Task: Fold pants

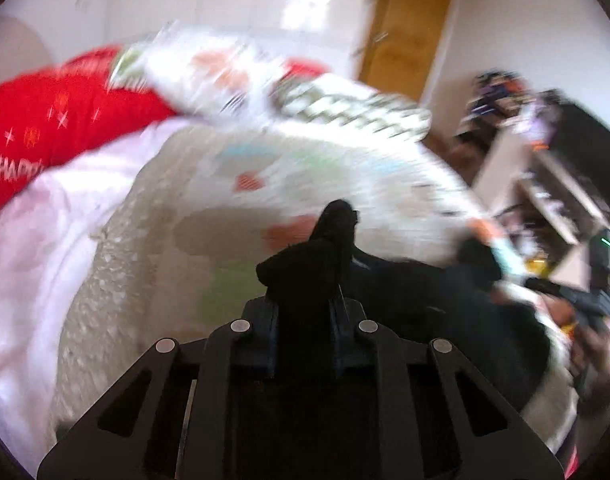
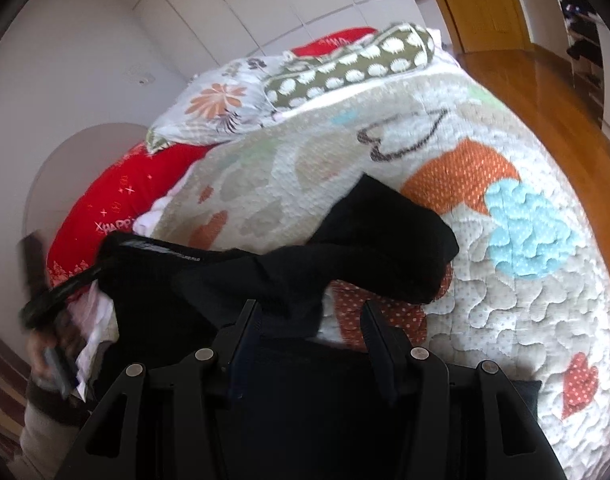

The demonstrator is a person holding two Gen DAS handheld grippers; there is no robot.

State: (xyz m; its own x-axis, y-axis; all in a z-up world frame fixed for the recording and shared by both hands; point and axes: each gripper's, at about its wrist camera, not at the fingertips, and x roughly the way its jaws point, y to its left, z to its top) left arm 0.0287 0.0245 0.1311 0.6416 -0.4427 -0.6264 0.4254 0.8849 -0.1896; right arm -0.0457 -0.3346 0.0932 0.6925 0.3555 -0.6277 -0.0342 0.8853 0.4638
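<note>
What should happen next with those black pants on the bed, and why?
Probably carry the pinched end across and lay it flat over the rest. The left gripper is shut on a bunched piece of the black pants, which lie crumpled on the patterned quilt. The right gripper looks open, with fabric between its fingers, so it seems free to pin or smooth the cloth.

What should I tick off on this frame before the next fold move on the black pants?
1. Left hand-held gripper clamped on black pants: ok, cloth bunched between its fingers.
2. Right hand-held gripper has a grip: not ok, jaws open, fabric only lying between them.
3. Pants flat on quilt: not ok, lifted and draped in a bunch.
4. Leg ends aligned: cannot tell, hidden in folds.
5. Left wrist view sharp: not ok, motion blur.
6. Pillows apart from pants: ok.
</note>
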